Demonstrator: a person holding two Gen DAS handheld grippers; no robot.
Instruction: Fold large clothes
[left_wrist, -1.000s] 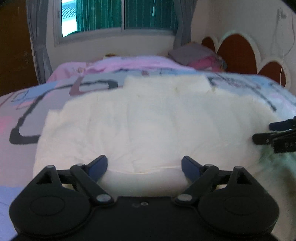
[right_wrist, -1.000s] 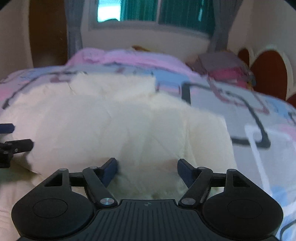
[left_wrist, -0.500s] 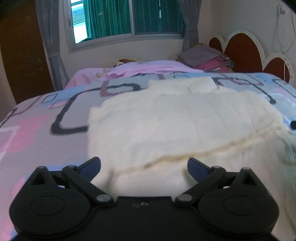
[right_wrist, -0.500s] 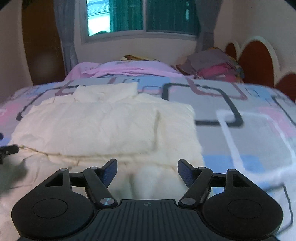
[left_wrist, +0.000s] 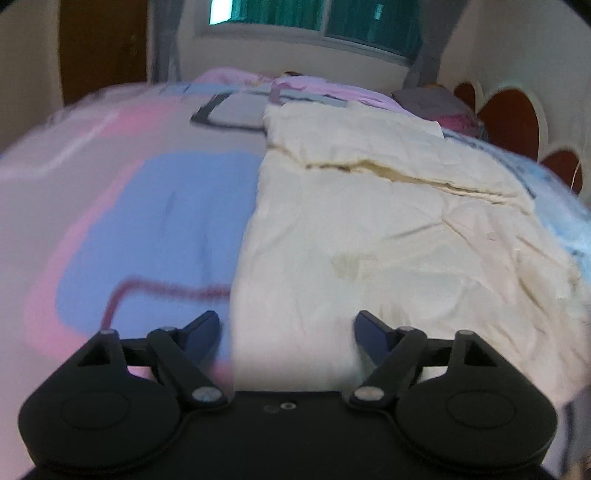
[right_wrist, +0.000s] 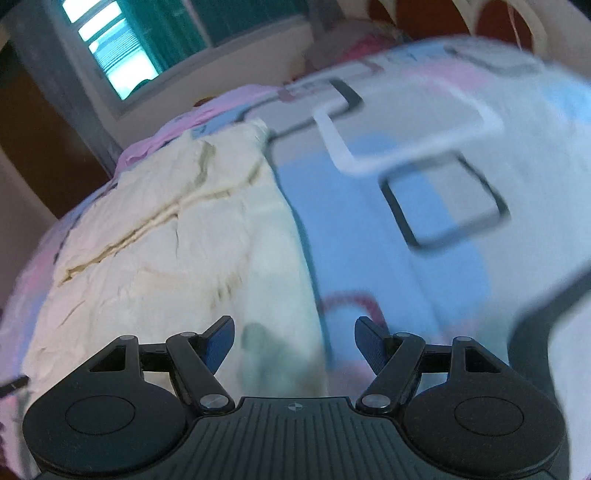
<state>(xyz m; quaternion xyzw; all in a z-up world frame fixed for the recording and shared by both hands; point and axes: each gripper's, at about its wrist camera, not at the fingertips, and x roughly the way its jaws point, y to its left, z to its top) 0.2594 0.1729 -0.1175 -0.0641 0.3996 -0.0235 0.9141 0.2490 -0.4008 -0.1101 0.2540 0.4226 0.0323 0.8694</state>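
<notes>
A large cream garment (left_wrist: 388, 206) lies partly folded on the bed, with a folded edge running across its far half. It also shows in the right wrist view (right_wrist: 166, 236). My left gripper (left_wrist: 288, 332) is open and empty, above the garment's near left edge. My right gripper (right_wrist: 293, 341) is open and empty, above the garment's near right edge. Both views are blurred by motion.
The bedspread (left_wrist: 147, 206) is patterned in pink, blue and grey, and shows in the right wrist view (right_wrist: 424, 184) too. A pile of folded clothes (left_wrist: 439, 107) lies at the far right by the headboard (left_wrist: 517, 114). A window (left_wrist: 332, 18) is behind the bed.
Both grippers have pulled back and apart, the left to the garment's left edge and the right to its right edge. The right view has tilted. The garment now lies with a fold across it.
</notes>
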